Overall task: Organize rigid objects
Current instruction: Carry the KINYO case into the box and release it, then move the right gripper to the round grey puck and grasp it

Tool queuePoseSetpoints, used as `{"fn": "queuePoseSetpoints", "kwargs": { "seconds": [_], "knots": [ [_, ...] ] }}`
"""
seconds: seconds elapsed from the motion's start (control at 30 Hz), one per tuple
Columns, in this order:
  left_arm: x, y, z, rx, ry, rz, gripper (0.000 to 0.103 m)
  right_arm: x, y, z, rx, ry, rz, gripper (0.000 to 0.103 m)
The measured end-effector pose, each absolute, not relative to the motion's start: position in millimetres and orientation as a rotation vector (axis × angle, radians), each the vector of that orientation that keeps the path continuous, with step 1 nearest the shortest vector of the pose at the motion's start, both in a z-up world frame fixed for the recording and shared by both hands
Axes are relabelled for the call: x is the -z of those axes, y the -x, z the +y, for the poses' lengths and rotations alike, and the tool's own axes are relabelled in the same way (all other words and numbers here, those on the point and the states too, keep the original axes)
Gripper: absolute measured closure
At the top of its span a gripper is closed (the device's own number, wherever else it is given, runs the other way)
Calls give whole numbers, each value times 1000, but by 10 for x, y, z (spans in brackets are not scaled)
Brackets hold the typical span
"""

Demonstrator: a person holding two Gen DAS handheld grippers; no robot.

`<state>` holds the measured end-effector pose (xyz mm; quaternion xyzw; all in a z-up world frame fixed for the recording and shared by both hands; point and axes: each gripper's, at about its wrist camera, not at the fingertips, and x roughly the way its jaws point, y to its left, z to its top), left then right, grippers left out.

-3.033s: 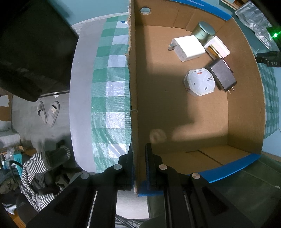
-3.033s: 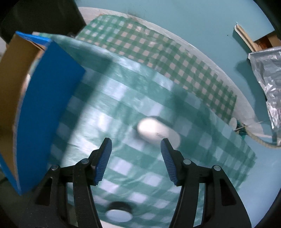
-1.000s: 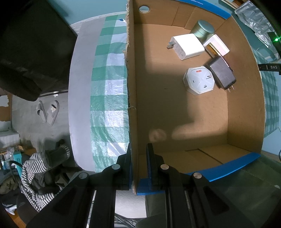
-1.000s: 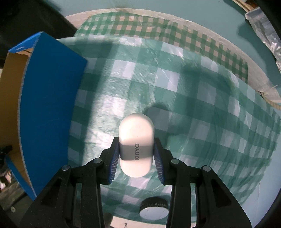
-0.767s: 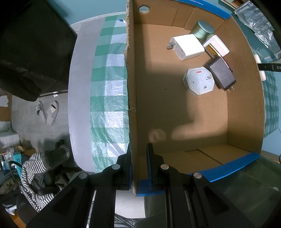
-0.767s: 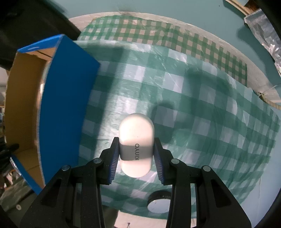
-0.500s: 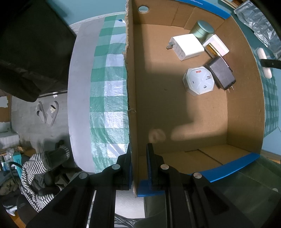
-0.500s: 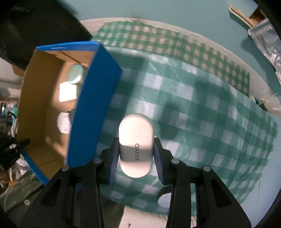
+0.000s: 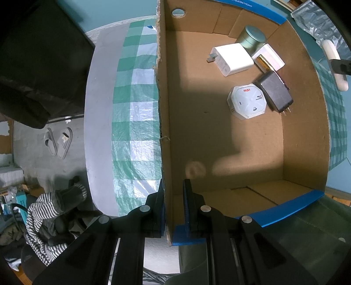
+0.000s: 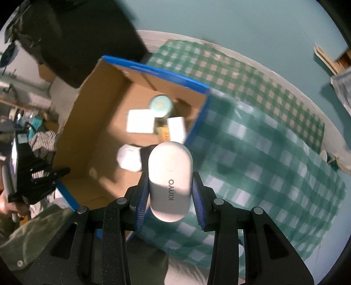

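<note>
My right gripper (image 10: 170,190) is shut on a white oval KINYO case (image 10: 169,177) and holds it in the air near the right wall of the cardboard box (image 10: 87,136). The case also shows in the left wrist view (image 9: 334,63), beyond the box's right wall. My left gripper (image 9: 173,208) is shut on the box's left wall (image 9: 164,114) near its front corner. Inside the box lie a white charger (image 9: 232,58), a green tin (image 9: 252,39), a white octagonal device (image 9: 246,102), a black adapter (image 9: 275,92) and a small white box (image 9: 271,56).
The box stands on a green checked tablecloth (image 10: 263,153) over a round table (image 9: 98,131). A dark chair back (image 9: 39,65) stands at the left. Clothes (image 9: 50,210) and slippers (image 9: 58,142) lie on the floor below. A foil bag (image 9: 316,19) is at the far right.
My right gripper closed on the white case, lifted it off the cloth and carried it left and up toward the box. The left gripper keeps its hold on the box wall.
</note>
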<state>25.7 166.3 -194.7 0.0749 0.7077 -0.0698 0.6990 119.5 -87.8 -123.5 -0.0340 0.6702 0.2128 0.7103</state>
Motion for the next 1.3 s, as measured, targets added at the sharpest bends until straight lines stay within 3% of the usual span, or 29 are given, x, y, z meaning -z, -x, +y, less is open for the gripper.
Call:
{"fn": "queuePoseSetpoints", "kwargs": {
  "seconds": [0.8, 1.1, 1.23, 1.3],
  "knots": [
    [1922, -284, 1726, 165, -158, 1578, 91, 1854, -958, -156, -580, 345, 1581, 66],
    [1917, -270, 1750, 176, -155, 1572, 91, 1764, -968, -206, -559, 311, 1571, 65],
    [1923, -262, 1744, 176, -151, 1575, 91, 1630, -970, -246, -540, 287, 1542, 53],
    [1920, -265, 1743, 177, -154, 1575, 91, 1553, -970, -266, -532, 275, 1523, 52]
  ]
}}
